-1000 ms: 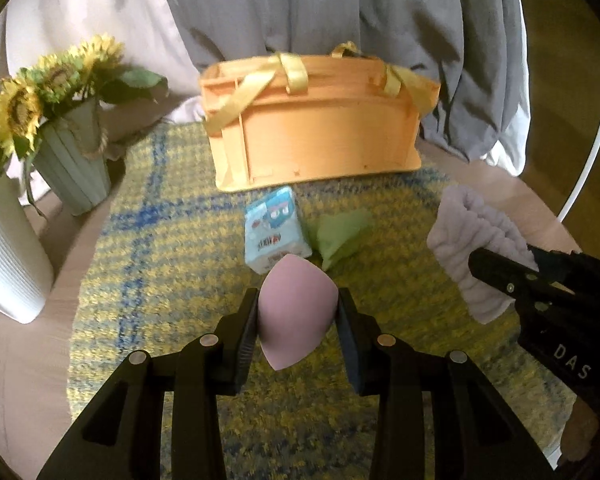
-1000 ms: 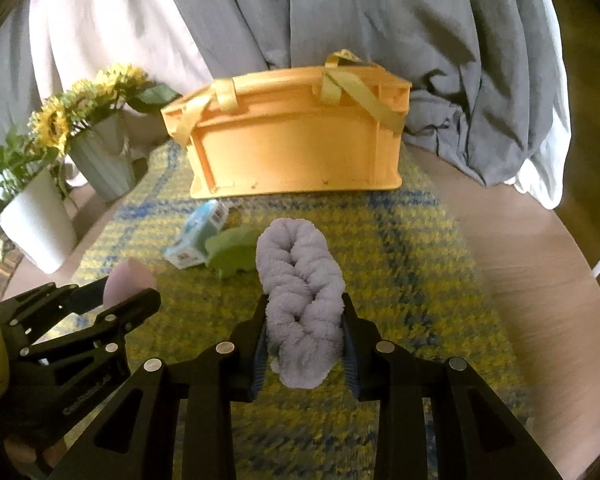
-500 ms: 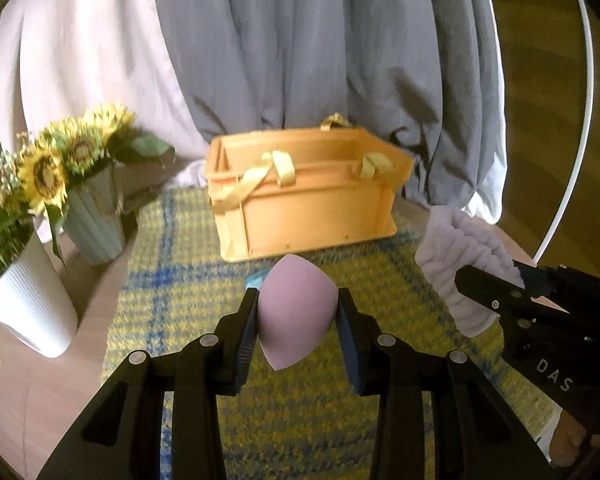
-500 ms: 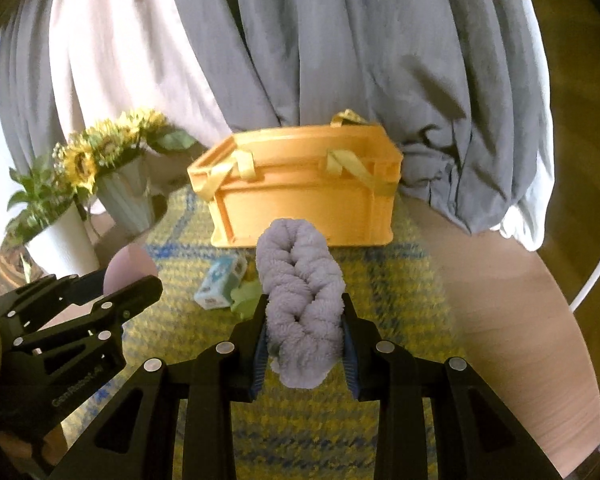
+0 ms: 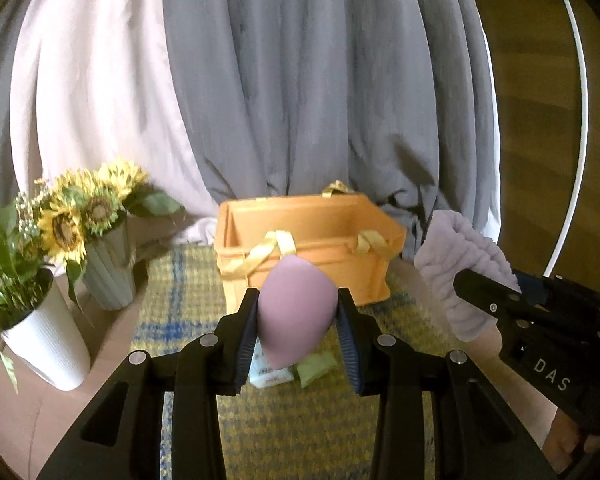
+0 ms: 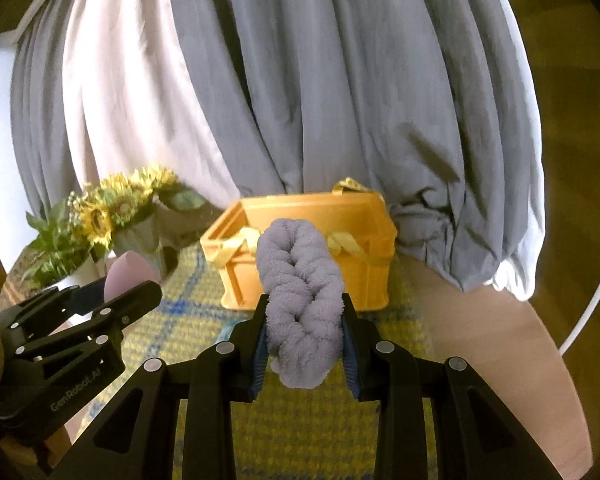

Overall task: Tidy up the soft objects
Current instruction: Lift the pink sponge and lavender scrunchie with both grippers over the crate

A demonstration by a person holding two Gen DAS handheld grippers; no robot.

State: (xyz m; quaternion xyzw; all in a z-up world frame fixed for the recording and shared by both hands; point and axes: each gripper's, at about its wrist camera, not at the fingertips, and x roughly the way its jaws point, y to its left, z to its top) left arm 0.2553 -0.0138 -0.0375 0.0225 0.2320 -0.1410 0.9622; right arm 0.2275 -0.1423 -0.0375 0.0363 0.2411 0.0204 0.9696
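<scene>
My left gripper [image 5: 298, 324] is shut on a pink egg-shaped sponge [image 5: 296, 312], held in the air in front of the orange basket [image 5: 312, 248]. My right gripper [image 6: 305, 340] is shut on a twisted lilac fluffy headband [image 6: 300, 300], also held up before the basket [image 6: 360, 280]. The headband shows at the right of the left wrist view [image 5: 460, 272]; the sponge shows at the left of the right wrist view [image 6: 130, 274]. A small blue-and-white packet [image 5: 268, 374] and a green soft piece [image 5: 316, 364] lie on the mat below the sponge.
The basket stands open on a yellow-and-blue woven mat [image 5: 180, 320] on a round wooden table [image 6: 500, 340]. Sunflowers in a pale green vase [image 5: 108, 272] and a plant in a white pot [image 5: 48, 344] stand at the left. Grey and white cloth [image 5: 300, 80] hangs behind.
Both grippers have risen with their objects. The basket now appears lower and farther, with its open inside visible. The packet and green piece have slipped below the sponge.
</scene>
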